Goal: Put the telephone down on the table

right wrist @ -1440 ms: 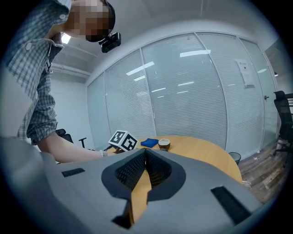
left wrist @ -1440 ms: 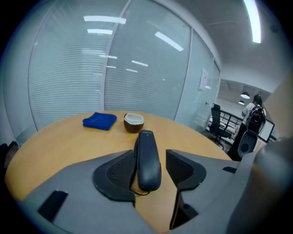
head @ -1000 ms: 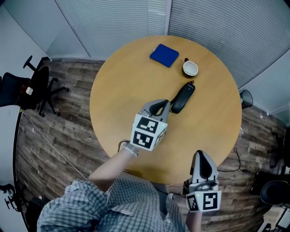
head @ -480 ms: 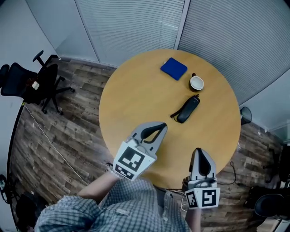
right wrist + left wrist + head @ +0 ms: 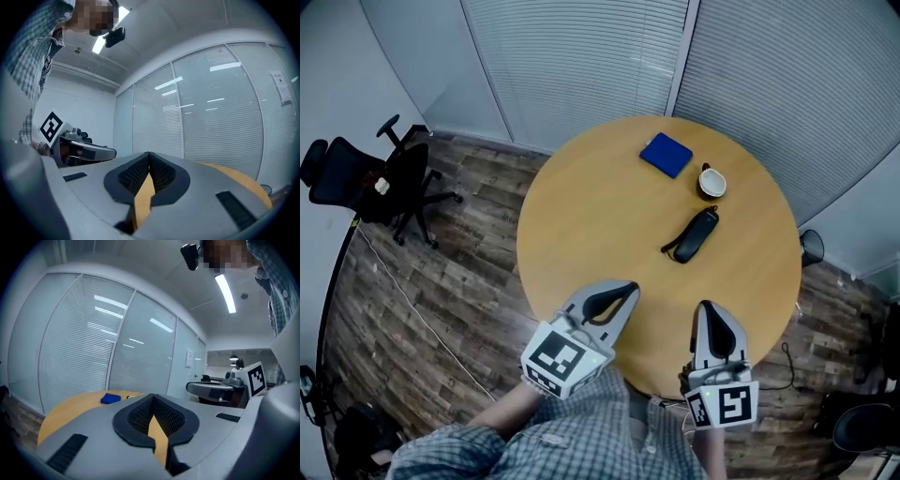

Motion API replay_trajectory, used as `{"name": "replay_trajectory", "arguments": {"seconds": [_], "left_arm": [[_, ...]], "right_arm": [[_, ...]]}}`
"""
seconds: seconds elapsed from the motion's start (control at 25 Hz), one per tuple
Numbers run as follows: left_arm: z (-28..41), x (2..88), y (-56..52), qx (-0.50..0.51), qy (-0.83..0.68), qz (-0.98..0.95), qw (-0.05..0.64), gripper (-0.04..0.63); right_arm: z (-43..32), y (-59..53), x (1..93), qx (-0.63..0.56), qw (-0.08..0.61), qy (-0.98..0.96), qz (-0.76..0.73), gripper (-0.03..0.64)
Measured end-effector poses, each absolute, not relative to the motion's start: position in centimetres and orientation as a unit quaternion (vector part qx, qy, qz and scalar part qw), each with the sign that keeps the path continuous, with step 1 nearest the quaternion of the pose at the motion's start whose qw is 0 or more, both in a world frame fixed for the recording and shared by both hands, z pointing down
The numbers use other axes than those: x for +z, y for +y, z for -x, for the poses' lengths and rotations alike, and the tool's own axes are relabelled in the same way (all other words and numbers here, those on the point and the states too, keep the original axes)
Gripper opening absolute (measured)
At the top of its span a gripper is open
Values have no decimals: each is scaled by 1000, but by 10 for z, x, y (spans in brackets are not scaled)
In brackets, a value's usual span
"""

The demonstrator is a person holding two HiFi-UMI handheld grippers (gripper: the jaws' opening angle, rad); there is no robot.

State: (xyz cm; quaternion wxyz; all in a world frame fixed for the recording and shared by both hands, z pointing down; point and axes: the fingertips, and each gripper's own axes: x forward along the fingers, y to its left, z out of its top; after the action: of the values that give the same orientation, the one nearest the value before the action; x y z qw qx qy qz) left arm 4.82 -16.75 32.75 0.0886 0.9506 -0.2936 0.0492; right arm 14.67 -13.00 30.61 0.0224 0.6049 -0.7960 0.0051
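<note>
The black telephone (image 5: 695,235) lies flat on the round wooden table (image 5: 581,234), right of the middle, with nothing touching it. My left gripper (image 5: 630,287) hangs over the table's near edge, well short of the telephone, its jaws shut and empty. My right gripper (image 5: 705,307) is beside it at the near edge, jaws shut with nothing between them. In the left gripper view my left gripper (image 5: 152,397) points across the table (image 5: 70,406). In the right gripper view my right gripper (image 5: 148,154) points up at the blinds; the telephone is out of both gripper views.
A blue pad (image 5: 666,155) and a white cup (image 5: 712,183) sit at the table's far side. The blue pad (image 5: 111,398) also shows in the left gripper view. A black office chair (image 5: 356,178) stands on the wooden floor at the left. Blinds and glass walls curve behind the table.
My left gripper has drawn back from beside the telephone to the table's near edge. The telephone stays lying on the table. The head view has shifted back.
</note>
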Motion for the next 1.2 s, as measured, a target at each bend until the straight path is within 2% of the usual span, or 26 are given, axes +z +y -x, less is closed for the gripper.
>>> {"name": "replay_trajectory", "arguments": {"seconds": [0.64,1.2], "left_arm": [[-56,311,-169,30,-304,-950,69,6],[-59,324,-160,58,-280,-956,65,6]], "right_arm": [[-150,-117,301,-4,18,-793,-610,11],[-152,-115,301,-3,21,-787,-617,11]]}}
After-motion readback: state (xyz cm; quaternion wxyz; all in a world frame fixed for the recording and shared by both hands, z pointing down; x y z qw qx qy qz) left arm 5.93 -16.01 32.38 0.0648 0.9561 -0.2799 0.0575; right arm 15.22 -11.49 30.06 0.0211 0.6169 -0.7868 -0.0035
